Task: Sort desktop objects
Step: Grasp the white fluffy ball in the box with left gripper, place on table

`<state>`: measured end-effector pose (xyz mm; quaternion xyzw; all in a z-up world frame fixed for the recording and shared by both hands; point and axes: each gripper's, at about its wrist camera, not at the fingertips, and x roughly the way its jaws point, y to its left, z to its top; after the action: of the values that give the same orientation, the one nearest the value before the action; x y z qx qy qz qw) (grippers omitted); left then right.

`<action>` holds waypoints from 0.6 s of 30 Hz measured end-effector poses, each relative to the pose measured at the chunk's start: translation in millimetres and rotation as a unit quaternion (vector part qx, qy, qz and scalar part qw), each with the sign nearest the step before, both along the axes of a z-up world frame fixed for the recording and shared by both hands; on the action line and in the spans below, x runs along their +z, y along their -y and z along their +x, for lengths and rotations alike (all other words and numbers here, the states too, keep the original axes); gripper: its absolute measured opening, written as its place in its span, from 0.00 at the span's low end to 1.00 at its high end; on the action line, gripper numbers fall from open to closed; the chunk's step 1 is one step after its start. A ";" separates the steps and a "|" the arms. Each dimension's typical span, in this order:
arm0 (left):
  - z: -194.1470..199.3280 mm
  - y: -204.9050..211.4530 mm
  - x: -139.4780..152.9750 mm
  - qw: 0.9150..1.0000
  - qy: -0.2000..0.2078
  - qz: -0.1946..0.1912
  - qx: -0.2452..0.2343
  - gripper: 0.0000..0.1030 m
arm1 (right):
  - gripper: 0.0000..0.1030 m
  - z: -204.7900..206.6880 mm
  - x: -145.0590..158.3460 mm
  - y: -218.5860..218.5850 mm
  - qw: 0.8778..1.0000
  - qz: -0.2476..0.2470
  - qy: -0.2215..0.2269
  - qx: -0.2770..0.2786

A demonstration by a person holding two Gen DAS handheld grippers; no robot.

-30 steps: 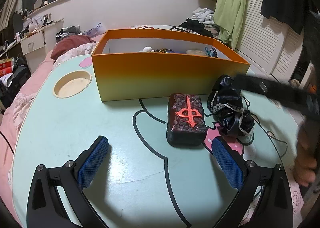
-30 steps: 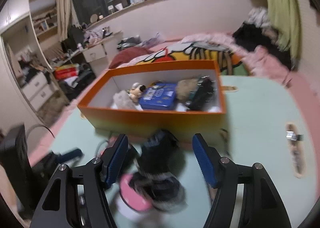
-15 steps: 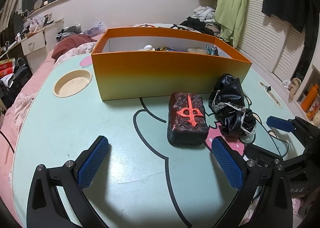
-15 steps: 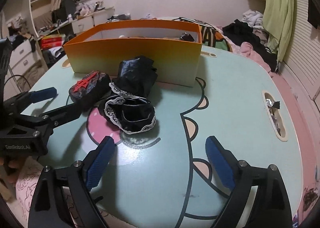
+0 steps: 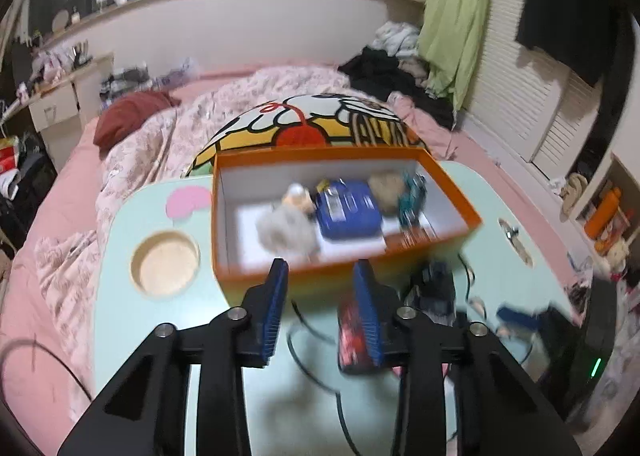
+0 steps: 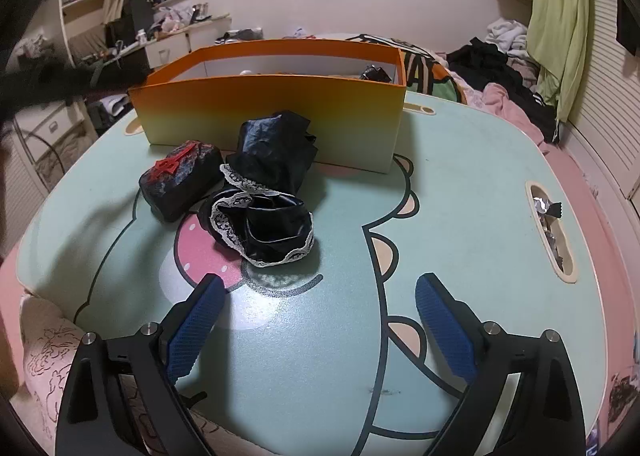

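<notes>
The left tool [image 5: 318, 298] hangs above the mint-green worktop [image 5: 120, 296], its jaws closing to a narrow gap with nothing between the blue pads [image 5: 274, 304]. Its blurred view looks down into the orange box [image 5: 452, 183], which holds a blue tin [image 5: 347, 208], a pale fluffy toy [image 5: 286, 228], a tan lump [image 5: 386, 187] and a teal object [image 5: 414, 199] against the right-hand wall. Left of the box a round cup recess [image 5: 165, 263] is sunk into the worktop. Behind the left tool's right finger lies the black block with the red emblem [image 5: 352, 336].

The right tool [image 6: 318, 330] sits low over the near part of the worktop [image 6: 460, 183], its jaws opening wide and nothing between them. Ahead of it, left of centre, the black block with the red emblem [image 6: 180, 177] rests on the worktop, just in front of the orange box [image 6: 272, 111]. Touching its right side is a crumpled black lace-trimmed cloth [image 6: 264, 199], which reaches back to the box's front wall. A slot [image 6: 550, 232] near the worktop's right edge holds bits of foil wrapper.
</notes>
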<state>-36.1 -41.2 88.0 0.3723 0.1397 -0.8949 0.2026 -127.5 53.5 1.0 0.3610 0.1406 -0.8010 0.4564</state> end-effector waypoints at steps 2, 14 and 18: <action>-28.1 21.3 -0.7 0.998 0.055 0.026 0.003 0.34 | 0.94 -0.2 -0.1 -0.4 1.000 0.000 0.000 0.000; -116.2 66.0 -74.5 0.968 0.233 0.068 0.059 0.44 | 0.94 0.4 0.6 0.1 1.000 0.000 0.001 -0.004; -110.3 65.5 -73.2 0.973 0.210 0.047 0.077 0.31 | 0.94 0.5 0.6 0.2 1.000 0.000 0.001 -0.005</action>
<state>-146.4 -106.7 14.8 0.5493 0.1640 -0.7706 0.2784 -126.9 53.2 1.6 0.3623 0.1386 -0.8027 0.4529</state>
